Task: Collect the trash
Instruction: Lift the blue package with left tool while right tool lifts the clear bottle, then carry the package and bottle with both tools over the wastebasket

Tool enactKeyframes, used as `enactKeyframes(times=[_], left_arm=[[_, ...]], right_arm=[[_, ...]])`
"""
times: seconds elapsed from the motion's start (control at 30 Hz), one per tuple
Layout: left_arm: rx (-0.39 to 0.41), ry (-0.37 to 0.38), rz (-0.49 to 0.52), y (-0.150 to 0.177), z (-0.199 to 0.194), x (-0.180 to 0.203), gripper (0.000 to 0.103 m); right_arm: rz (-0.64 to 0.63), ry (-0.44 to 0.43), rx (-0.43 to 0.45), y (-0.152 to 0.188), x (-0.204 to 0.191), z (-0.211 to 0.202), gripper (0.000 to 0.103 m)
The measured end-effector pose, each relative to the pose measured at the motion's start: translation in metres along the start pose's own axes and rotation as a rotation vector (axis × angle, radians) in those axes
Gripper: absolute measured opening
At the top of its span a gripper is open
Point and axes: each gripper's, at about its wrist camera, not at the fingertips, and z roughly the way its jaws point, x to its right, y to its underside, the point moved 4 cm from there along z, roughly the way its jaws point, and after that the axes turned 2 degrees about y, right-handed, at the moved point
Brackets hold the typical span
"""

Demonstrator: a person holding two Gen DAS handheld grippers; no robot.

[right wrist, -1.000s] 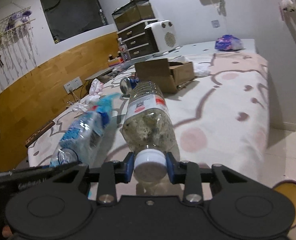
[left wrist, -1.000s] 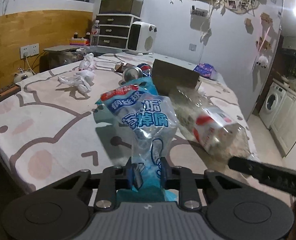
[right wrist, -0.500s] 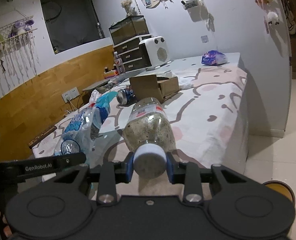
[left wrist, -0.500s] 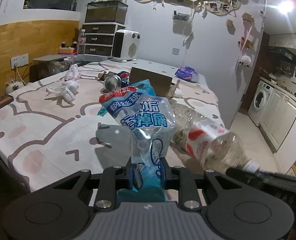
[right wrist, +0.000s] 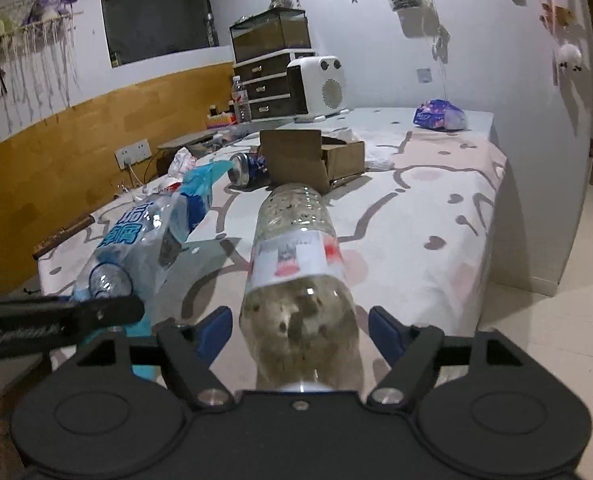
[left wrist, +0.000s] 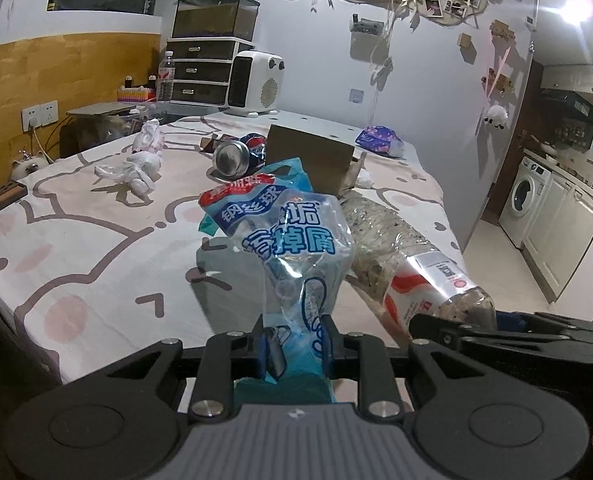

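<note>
Right gripper (right wrist: 298, 330) opening now: blue pads standing clear on both sides of the plastic bottle (right wrist: 296, 272), where half a second ago they pinched its white cap. Bottle between the jaws but no longer pressed, neck sunk below the gripper body, base pointing to 12 o'clock over the bed edge. Judged a release, so probably a drop toward something below and out of view; no bin visible in either view.

Left gripper (left wrist: 292, 344) unchanged, narrowly closed and pinching the tail of the blue-and-clear steel-wool bag (left wrist: 284, 236), bag standing up toward 12 o'clock. Likely next to go.

Left on the cartoon-print bedspread (left wrist: 76, 240): crushed soda can (left wrist: 238, 154) at 11 o'clock, open cardboard box (left wrist: 310, 156) just beside it at 12, crumpled white tissues (left wrist: 136, 168) at 10, purple wrapper (left wrist: 378, 138) at 1 o'clock near the far wall. Nothing blocking reach to those; grippers close together, left one crossing the right view at 9 o'clock.
</note>
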Motion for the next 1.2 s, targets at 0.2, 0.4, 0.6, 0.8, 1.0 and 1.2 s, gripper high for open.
enactKeyframes(times=[0.2,0.4,0.6,0.8,1.0,1.2], left_arm=[[0.009,-0.007,0.006,-0.002,-0.003,0.003,0.026],[0.021,0.008,0.032,-0.003,-0.008,0.022,0.026],[0.032,0.038,0.082,-0.005,-0.012,0.052,0.026],[0.041,0.098,0.145,-0.008,-0.01,0.098,0.026],[0.036,0.174,0.202,-0.006,0.0,0.153,0.026],[-0.003,0.264,0.249,0.005,0.022,0.209,0.026]], right_arm=[[0.032,0.022,0.014,0.003,0.005,-0.005,0.063],[0.065,0.045,0.068,0.003,0.018,-0.034,0.063],[0.071,0.107,0.104,0.005,0.037,-0.068,0.063],[0.102,0.189,0.138,0.009,0.071,-0.104,0.063],[0.144,0.278,0.165,0.018,0.112,-0.135,0.063],[0.2,0.374,0.167,0.035,0.161,-0.159,0.063]])
